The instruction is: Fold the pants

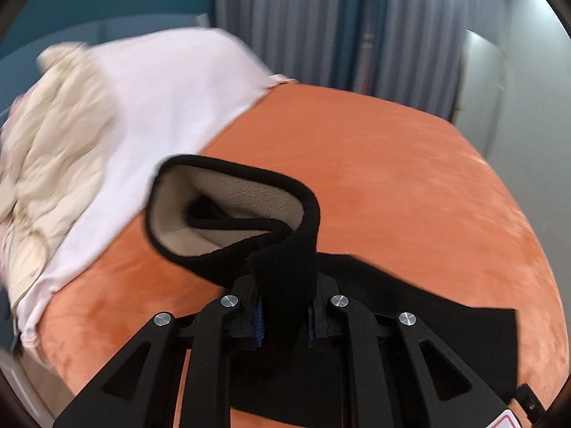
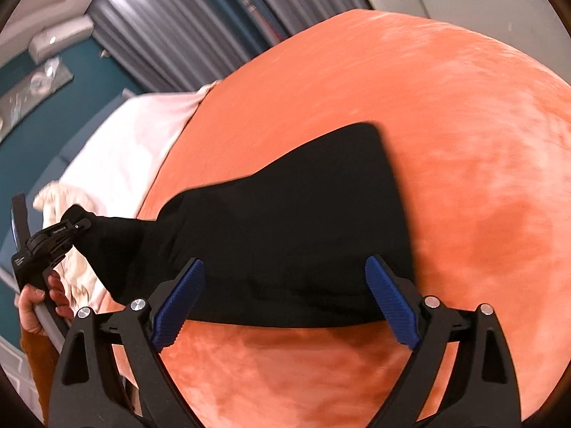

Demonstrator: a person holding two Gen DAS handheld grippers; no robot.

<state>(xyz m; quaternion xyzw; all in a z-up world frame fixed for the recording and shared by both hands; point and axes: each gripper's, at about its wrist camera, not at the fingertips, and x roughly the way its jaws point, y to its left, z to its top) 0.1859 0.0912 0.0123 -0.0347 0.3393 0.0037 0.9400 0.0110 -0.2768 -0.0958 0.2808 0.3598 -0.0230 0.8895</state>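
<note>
Black pants [image 2: 303, 221] with a beige fleece lining lie on an orange bedspread [image 2: 446, 107]. My left gripper [image 1: 285, 321] is shut on the waistband end [image 1: 285, 278], lifted so the lined opening [image 1: 235, 210] gapes toward the camera. The rest of the pants [image 1: 428, 317] trails to the right on the bed. In the right wrist view the left gripper [image 2: 76, 226] holds that end raised at the far left. My right gripper [image 2: 285, 303] is open, its blue pads [image 2: 178, 303] spread over the near edge of the flat pants.
A white sheet [image 1: 160, 107] and a crumpled cream quilt [image 1: 46, 149] lie at the bed's far left. Grey curtains [image 1: 321, 18] and a teal wall [image 1: 89, 0] stand behind the bed. A person's hand [image 2: 35, 306] grips the left tool.
</note>
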